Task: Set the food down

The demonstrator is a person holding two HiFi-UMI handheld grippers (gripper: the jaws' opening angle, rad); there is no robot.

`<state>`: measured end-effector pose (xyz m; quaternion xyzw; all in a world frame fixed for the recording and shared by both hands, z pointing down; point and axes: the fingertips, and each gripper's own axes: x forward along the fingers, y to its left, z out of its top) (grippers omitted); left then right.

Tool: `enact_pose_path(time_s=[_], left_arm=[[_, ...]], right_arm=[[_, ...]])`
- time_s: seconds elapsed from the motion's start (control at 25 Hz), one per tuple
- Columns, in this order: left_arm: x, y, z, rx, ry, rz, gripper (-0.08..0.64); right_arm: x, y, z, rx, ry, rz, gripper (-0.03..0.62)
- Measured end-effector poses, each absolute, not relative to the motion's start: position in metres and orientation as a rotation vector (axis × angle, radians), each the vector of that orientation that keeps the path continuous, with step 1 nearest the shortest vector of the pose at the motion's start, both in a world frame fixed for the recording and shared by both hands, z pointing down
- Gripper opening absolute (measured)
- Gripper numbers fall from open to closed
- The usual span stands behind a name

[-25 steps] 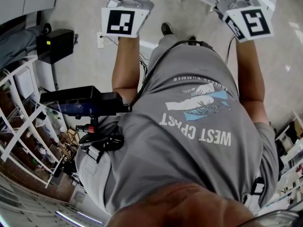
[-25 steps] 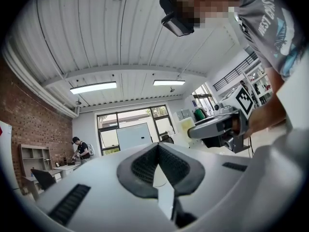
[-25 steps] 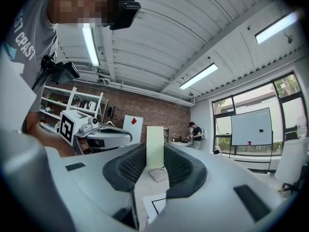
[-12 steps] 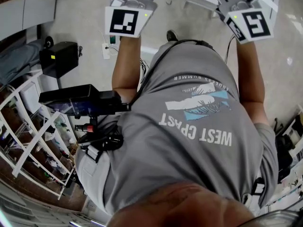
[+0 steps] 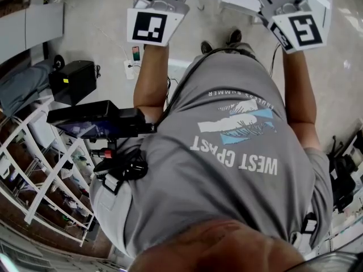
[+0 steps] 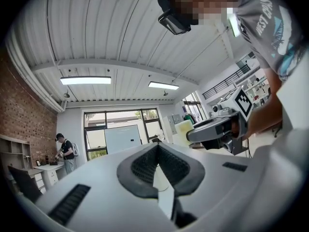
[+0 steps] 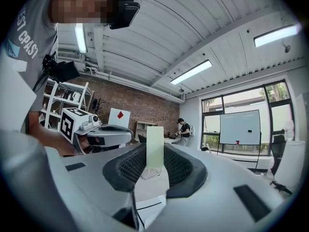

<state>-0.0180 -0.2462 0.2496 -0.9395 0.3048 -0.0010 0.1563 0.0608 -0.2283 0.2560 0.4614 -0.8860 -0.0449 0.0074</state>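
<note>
Though the food (image 7: 155,137) sat pinched in the right claw (image 7: 154,159), no view showed anything under it to catch a fall.
On the left, the left claw (image 6: 155,151) was clenched, its pads (image 6: 140,168) meeting at the tip with only a pale sliver I could not name low in the gap, so it probably gave the food no support. On the right, the right claw grasped the food across its narrow width. By my reckoning, a jolt could slide it out, and letting go before it reached a surface would drop it onto the hard floor (image 5: 102,21). Both claws had smooth, rounded white shells and dark, meshed, rubbery-looking pads. The food was a pale green, flat-faced block that stood upright above the pads, and its slick look would make a slip more likely.
</note>
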Motion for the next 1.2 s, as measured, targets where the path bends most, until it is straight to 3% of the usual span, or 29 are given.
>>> enact_pose_path(time_s=[0.84,1.2], left_arm=[[0.036,-0.306,0.267,-2.632,1.109,-0.087,0.006],[0.023,-0.326,0.267,-2.676,1.101,-0.102,0.006]], right_arm=[[0.109,-0.310,0.296,1.144,-2.841,-0.068,0.107],[0.089,-0.335,0.302,1.157,-2.824,-0.013,0.107]])
